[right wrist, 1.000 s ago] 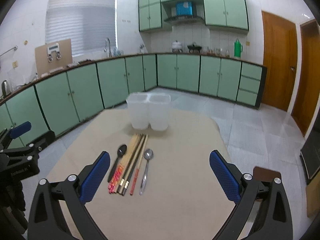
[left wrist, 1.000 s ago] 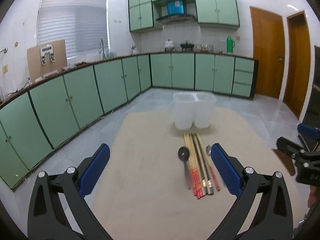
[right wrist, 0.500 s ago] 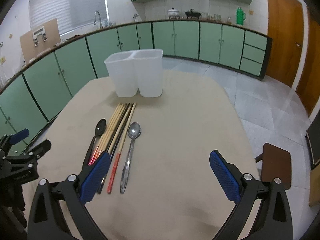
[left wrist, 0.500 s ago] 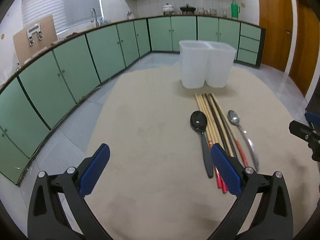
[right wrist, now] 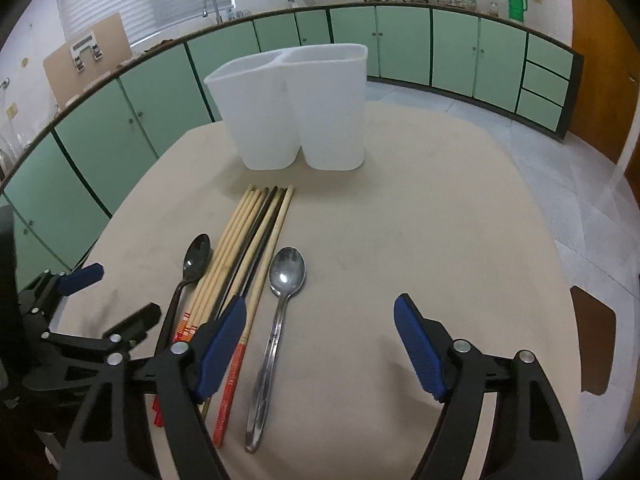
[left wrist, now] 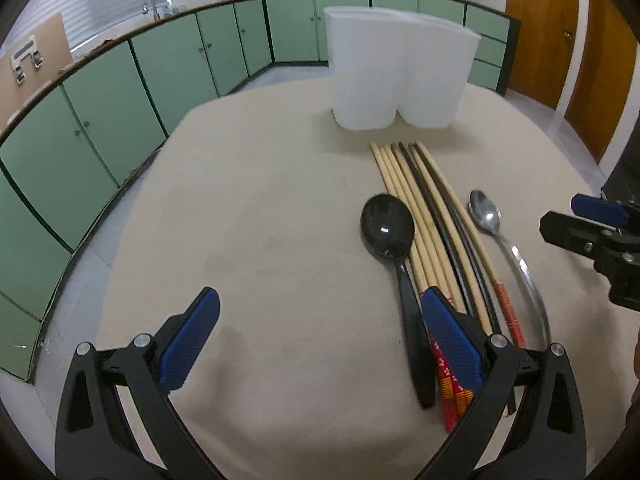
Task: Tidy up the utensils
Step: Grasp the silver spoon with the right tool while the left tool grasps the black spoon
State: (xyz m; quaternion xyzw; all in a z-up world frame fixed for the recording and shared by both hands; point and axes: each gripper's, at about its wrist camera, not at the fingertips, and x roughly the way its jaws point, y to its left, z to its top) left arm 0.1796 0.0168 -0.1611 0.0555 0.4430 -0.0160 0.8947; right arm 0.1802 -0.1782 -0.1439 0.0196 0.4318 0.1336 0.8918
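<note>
- The room is softly lit, a bit dim, with daylight from the window blinds [right wrist: 140,0].
- A small white glint shines on the black spoon [left wrist: 387,227].
- Edges bend round, and the corners are black.
- Shadows are faint.

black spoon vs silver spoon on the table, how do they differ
The black spoon is dark and glossy; the silver spoon is shiny metal. The black spoon lies left of the chopsticks, the silver spoon right of them. In the right wrist view the silver spoon's handle is longer. Both lie flat, bowls up, pointing toward the white holder.
</note>
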